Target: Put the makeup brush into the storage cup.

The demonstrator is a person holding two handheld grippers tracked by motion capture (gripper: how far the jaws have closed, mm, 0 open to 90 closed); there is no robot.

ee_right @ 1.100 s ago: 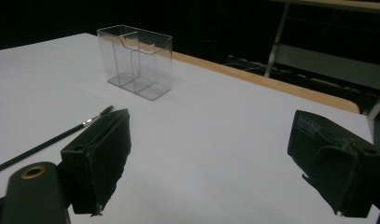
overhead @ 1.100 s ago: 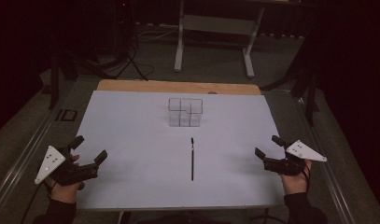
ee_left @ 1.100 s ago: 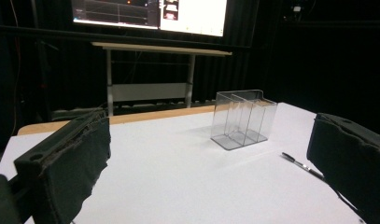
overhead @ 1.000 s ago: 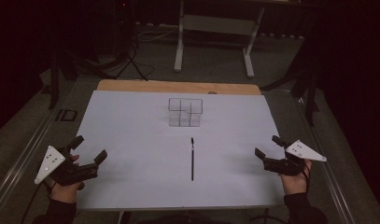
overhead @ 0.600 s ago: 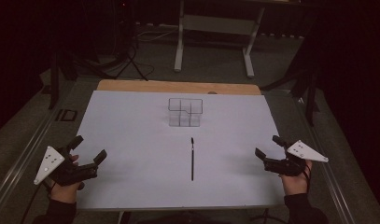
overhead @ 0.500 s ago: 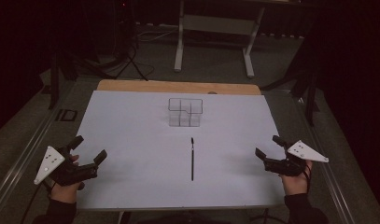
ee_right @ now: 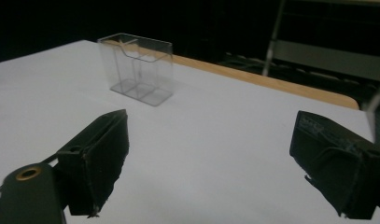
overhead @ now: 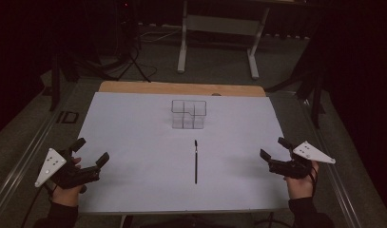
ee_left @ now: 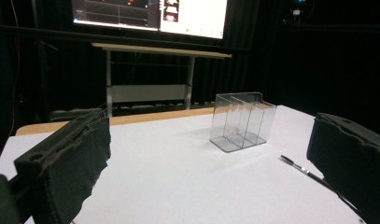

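A black pen (overhead: pixel 196 161) lies lengthwise in the middle of the white table (overhead: pixel 134 128); it also shows in the left gripper view as the pen (ee_left: pixel 302 170) near the right jaw. A clear plastic divided holder (overhead: pixel 188 114) stands upright beyond the pen, seen again as the holder (ee_left: pixel 241 121) and the holder (ee_right: pixel 136 69). My left gripper (overhead: pixel 90 151) rests open at the table's left front edge, nothing between its jaws. My right gripper (overhead: pixel 274 148) sits open at the right front edge, also empty. Both are well apart from the pen.
A bare wooden strip (overhead: pixel 181 88) runs along the table's far edge. Beyond it stands a metal-legged bench (overhead: pixel 217 23) on a dark floor with cables. Lit monitors (ee_left: pixel 150 14) hang behind. Open white surface lies between each gripper and the pen.
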